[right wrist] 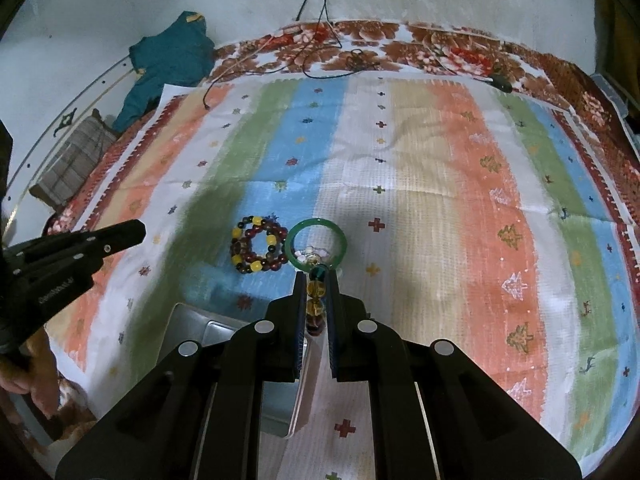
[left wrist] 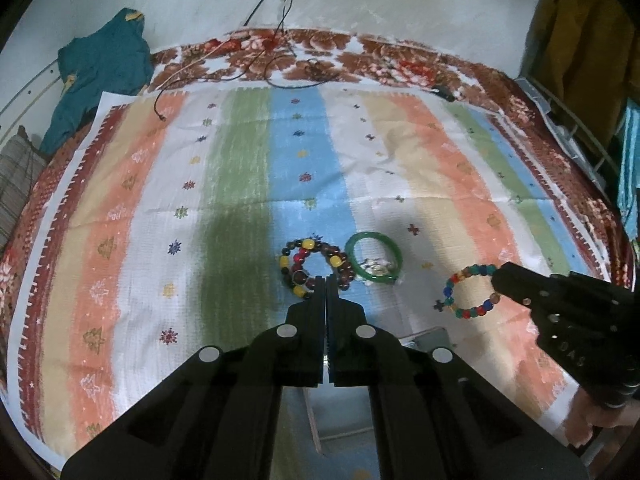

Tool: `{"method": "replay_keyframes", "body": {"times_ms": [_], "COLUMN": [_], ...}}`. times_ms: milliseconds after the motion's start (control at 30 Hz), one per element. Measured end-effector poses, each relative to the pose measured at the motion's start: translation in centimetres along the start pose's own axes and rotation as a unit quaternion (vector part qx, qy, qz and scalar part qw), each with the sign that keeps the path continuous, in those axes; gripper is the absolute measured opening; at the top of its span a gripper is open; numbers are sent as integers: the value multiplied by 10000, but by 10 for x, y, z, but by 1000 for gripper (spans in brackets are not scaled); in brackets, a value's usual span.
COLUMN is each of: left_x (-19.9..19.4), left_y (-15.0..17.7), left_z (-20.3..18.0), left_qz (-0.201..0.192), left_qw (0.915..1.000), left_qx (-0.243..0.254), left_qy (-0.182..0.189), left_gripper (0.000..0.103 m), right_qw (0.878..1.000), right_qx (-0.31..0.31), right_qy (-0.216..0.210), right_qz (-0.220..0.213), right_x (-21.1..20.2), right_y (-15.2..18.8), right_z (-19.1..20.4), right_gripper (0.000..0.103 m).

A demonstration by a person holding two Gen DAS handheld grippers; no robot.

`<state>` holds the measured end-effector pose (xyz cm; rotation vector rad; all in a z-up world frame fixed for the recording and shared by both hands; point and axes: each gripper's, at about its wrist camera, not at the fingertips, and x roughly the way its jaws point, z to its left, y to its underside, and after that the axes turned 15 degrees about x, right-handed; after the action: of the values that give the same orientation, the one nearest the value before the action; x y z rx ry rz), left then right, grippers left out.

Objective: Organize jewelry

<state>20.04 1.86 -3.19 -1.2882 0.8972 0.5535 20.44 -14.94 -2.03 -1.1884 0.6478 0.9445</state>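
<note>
A dark red and yellow beaded bracelet [left wrist: 316, 262] lies coiled on the striped cloth; it also shows in the right wrist view [right wrist: 258, 250]. Beside it lies a green bangle [left wrist: 374, 257] with a small white trinket [left wrist: 374, 266] inside it, both also in the right wrist view [right wrist: 318, 246]. My left gripper [left wrist: 326, 280] is shut and empty, just short of the beaded bracelet. My right gripper [right wrist: 317, 280] is shut on a multicoloured bead bracelet [left wrist: 472, 292] and holds it above the cloth, right of the bangle. Its beads [right wrist: 315, 300] show between the fingers.
A clear open box [right wrist: 224, 344] lies on the cloth near the front, under the grippers. A striped cloth [left wrist: 200, 184] covers a floral bedspread [left wrist: 360, 52]. A teal garment [left wrist: 100, 72] and black cables [left wrist: 280, 60] lie at the far side.
</note>
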Motion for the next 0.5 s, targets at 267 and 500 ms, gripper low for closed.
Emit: {"method": "replay_keyframes", "body": {"times_ms": [267,500], "left_x": [0,29], "left_y": [6,16], "left_z": [0,18], "left_qz": [43,512], "left_qw": [10000,9984], "left_qx": [-22,-250], "left_qy": [-41,60], "left_gripper": [0,1], "right_qw": [10000,9999], "right_qx": [22,79], "right_qy": [-66,-20], "right_qz": [-14,131], "right_x": [-8,0], "right_y": [4,2], "right_z": [-2,-7], "right_gripper": [10,10]}}
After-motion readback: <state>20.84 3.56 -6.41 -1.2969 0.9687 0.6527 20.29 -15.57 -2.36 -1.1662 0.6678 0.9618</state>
